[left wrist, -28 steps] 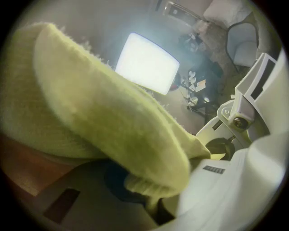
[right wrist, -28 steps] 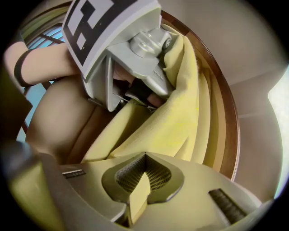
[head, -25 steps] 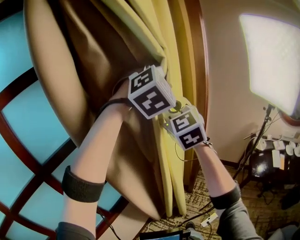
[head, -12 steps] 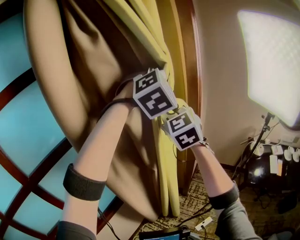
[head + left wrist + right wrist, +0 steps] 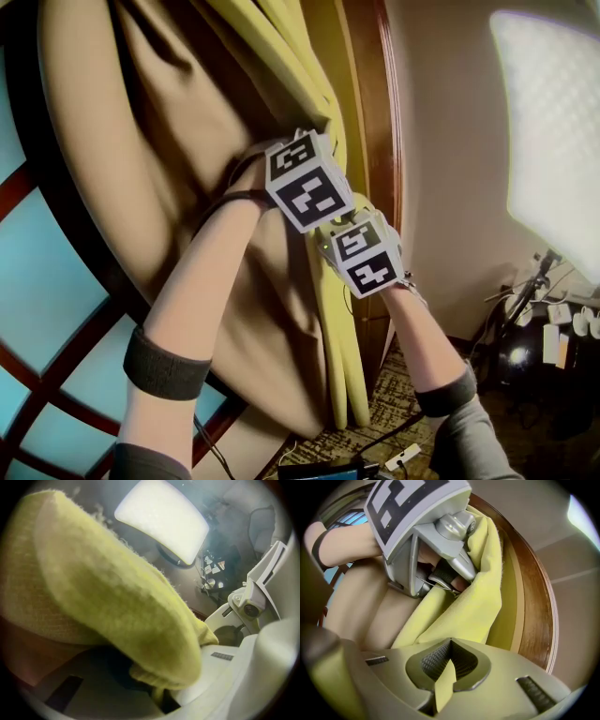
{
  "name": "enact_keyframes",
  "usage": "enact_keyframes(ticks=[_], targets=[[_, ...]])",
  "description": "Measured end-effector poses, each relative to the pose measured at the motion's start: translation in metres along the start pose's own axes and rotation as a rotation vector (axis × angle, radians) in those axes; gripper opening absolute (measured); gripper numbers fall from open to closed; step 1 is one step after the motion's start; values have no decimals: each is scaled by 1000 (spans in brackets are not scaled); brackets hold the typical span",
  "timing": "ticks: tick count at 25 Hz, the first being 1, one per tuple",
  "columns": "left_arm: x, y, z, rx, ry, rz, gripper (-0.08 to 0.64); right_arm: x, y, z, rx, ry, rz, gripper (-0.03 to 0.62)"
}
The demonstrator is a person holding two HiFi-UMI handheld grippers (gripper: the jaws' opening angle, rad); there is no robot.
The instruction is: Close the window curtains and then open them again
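Note:
The yellow curtain (image 5: pixel 323 84) with its tan lining (image 5: pixel 187 141) hangs bunched beside the dark wooden window frame (image 5: pixel 370 112). Both grippers hold its edge close together, the left one's marker cube (image 5: pixel 305 183) just above the right one's cube (image 5: pixel 361 253). In the left gripper view my left gripper (image 5: pixel 159 693) is shut on a thick fold of the yellow curtain (image 5: pixel 117 602), which covers most of the picture. In the right gripper view my right gripper (image 5: pixel 449 660) is shut on a thin strip of the curtain's edge (image 5: pixel 445 686), with the left gripper (image 5: pixel 431 541) right in front of it.
Blue window panes (image 5: pixel 47 281) with dark curved bars (image 5: pixel 56 197) lie at the left. A bright light panel (image 5: pixel 553 122) on a stand is at the right, above a dark table with small white items (image 5: pixel 553 342). Cables and a white plug (image 5: pixel 403 457) lie on the patterned carpet.
Both grippers have carried the curtain's edge to the right, closer to the wooden frame. The bunched curtain now sits tighter against it. Both grips are unchanged.

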State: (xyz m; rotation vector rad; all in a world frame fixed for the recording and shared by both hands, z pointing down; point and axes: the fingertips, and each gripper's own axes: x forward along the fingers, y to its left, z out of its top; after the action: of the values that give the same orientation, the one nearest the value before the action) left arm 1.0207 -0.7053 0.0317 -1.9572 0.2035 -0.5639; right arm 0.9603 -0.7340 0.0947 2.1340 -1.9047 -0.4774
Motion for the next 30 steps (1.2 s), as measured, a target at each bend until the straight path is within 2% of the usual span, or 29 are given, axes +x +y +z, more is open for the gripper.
enact_keyframes(ticks=[8,14,22,30], targets=[[43,12,4,10,-1,9,0,26,-34,-15,0,42,-37,0],[62,19,4,-36,-17,18,0,37,-49,-27,35,88,-85,0],[37,6,-26,-94,-9,22,0,40,-9,-27,41,112,-22,0],[7,-18,-40,-176,-7,73,0,16,17,-38,99,50,6,2]])
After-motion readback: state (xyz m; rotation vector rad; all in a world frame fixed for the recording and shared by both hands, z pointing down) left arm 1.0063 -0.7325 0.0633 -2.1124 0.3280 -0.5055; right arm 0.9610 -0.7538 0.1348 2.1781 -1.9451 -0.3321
